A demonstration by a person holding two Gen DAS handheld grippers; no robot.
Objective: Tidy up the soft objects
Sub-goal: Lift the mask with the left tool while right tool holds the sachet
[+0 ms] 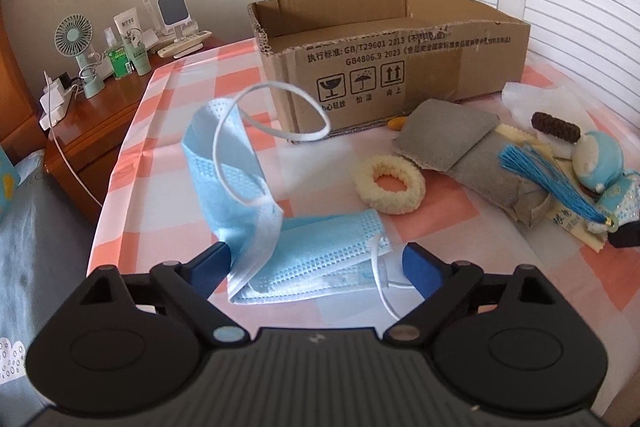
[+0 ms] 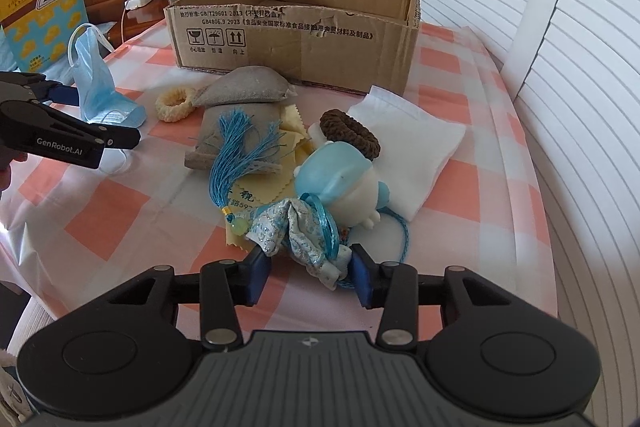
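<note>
A blue face mask (image 1: 288,223) lies crumpled between the wide-open fingers of my left gripper (image 1: 316,263), one end standing up; it also shows in the right wrist view (image 2: 96,83). My right gripper (image 2: 310,273) is open around the blue-and-white sachet charm (image 2: 296,231) with a blue tassel (image 2: 236,143), next to a pale blue doll (image 2: 344,183). An open cardboard box (image 1: 392,59) stands behind. A cream scrunchie (image 1: 390,183), grey pouches (image 1: 460,143), a brown scrunchie (image 2: 352,131) and a white cloth (image 2: 416,151) lie on the checked tablecloth.
A wooden bedside cabinet (image 1: 104,107) at the left holds a small fan (image 1: 76,43), bottles and chargers. A white chair frame (image 2: 536,11) and louvred doors stand at the right. A yellow snack bag (image 2: 40,7) stands at the far left.
</note>
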